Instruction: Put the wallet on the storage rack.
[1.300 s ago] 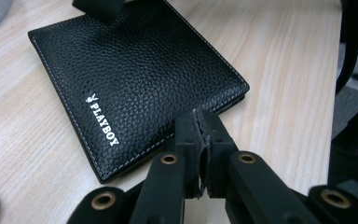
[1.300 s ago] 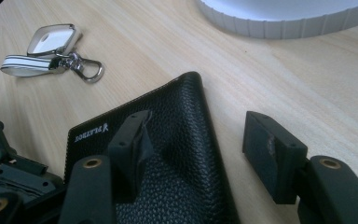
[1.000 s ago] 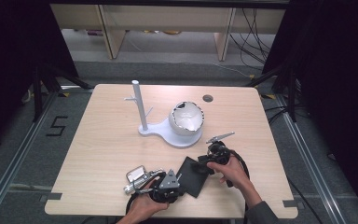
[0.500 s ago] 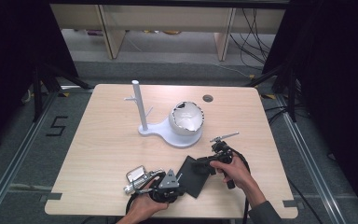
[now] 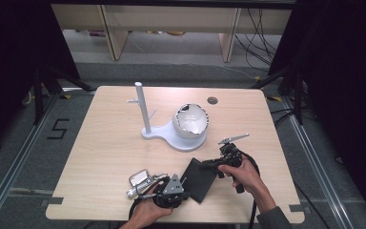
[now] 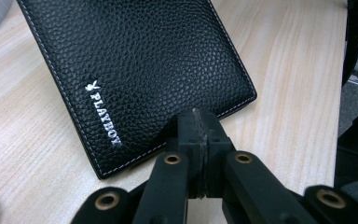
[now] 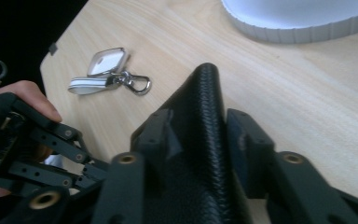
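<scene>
While both tools grip the black leather wallet at the near edge of the counter, the step in hand looks like a two-handed pick-up or an opening of the wallet, though which of the two cannot be told from this moment. The left hand-held gripper has its jaws pressed together on the wallet's near stitched edge, the printed PLAYBOY lettering lying just beyond its tips, and in the high view it sits at the wallet's lower left corner. The right hand-held gripper straddles the rounded spine, one jaw on either side and clamped against the leather, so the wallet stands tilted up on that side instead of lying flat; from above it meets the wallet's upper right corner. The wallet thus lies between the two tools, touching both, with its lower edge resting on the wood. A metal key fob with a clasp lies on the counter just beside the left hand, apart from the wallet. Farther back stands a white stand with a post and a white bowl-like shell on its base. The next move probably calls for steady, matched motion of both hands, since uneven pulling could slip the smooth leather out of one grip.
</scene>
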